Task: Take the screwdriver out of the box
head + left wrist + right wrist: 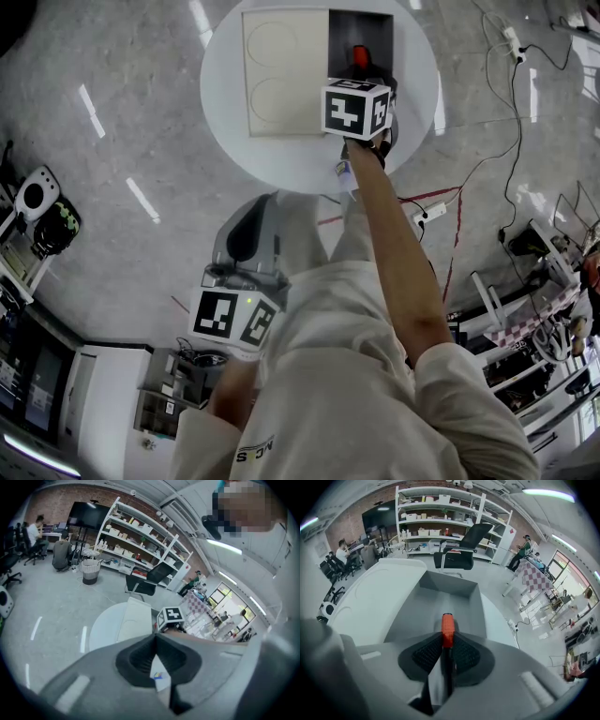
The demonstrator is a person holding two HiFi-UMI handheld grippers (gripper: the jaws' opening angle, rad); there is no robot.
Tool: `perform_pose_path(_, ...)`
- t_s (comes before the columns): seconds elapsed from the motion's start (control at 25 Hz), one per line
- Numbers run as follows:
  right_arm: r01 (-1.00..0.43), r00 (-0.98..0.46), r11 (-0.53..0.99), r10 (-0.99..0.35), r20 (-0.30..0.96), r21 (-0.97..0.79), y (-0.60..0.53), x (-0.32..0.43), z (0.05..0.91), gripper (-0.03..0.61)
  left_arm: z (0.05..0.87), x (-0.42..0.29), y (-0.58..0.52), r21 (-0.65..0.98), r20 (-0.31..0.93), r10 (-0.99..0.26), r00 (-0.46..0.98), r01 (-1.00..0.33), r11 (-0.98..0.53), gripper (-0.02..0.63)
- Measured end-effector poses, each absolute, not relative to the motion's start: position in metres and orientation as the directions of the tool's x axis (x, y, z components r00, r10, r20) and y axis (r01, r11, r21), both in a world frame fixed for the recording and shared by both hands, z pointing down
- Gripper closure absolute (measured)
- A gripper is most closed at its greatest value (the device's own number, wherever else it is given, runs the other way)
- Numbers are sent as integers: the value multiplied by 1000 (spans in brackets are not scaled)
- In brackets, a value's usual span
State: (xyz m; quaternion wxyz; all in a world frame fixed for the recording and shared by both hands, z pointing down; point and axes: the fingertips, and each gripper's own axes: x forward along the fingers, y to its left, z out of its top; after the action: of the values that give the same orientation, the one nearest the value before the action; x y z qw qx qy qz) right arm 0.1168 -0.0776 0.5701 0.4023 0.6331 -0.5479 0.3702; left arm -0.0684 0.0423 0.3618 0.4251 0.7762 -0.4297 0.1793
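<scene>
On the round white table (pixel 281 159) stands a dark grey box (pixel 375 33) with its pale lid (pixel 286 70) laid open to the left. An orange-handled screwdriver (pixel 359 56) rises from the box. My right gripper (pixel 362 71) reaches down over the box, its marker cube above the jaws. In the right gripper view the pads press on the screwdriver (pixel 447 625) from both sides, with the right gripper (pixel 447 641) shut on the handle's lower end and the black shaft running back between the jaws. My left gripper (pixel 267 199) hangs low beside the body, off the table, with jaws shut and empty (pixel 155 635).
The box's grey walls (pixel 450 585) enclose the screwdriver on three sides. A black office chair (pixel 461 550) and white shelves (pixel 445 522) stand beyond the table. Cables (pixel 506 56) and a power strip (pixel 427 214) lie on the floor to the right. People sit at desks far left.
</scene>
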Motion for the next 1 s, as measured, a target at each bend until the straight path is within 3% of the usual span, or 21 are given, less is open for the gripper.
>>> perform_pose_path(0.2,-991,133,-74,-388,912,113,-80,117,571,493,358,-70,37,504,642,-520,564,-821,-269,614)
perform_pose_path(0.24,-991,134,-63,-380,915,119,-80,117,573,401,358,-70,37,503,642,-519,564,-821,-269,614)
perform_pose_path(0.28,-991,134,-50,-371,919,125,-80,118,575,389,359,-70,37,503,643,-519,564,-821,-269,614)
perform_pose_path(0.36,-991,133,-26,-362,923,133,-80,120,576,489,359,-69,38,503,644,-517,564,-821,-269,614)
perform_pose_path(0.72,-997,69,-44,-379,923,57,-80,122,565,494,348,-63,37,500,636,-522,568,-819,-282,614)
perform_pose_path(1.0,-999,-1,-46,-485,875,-27,-79,120,513,494,320,-56,35,490,605,-543,583,-809,-324,614)
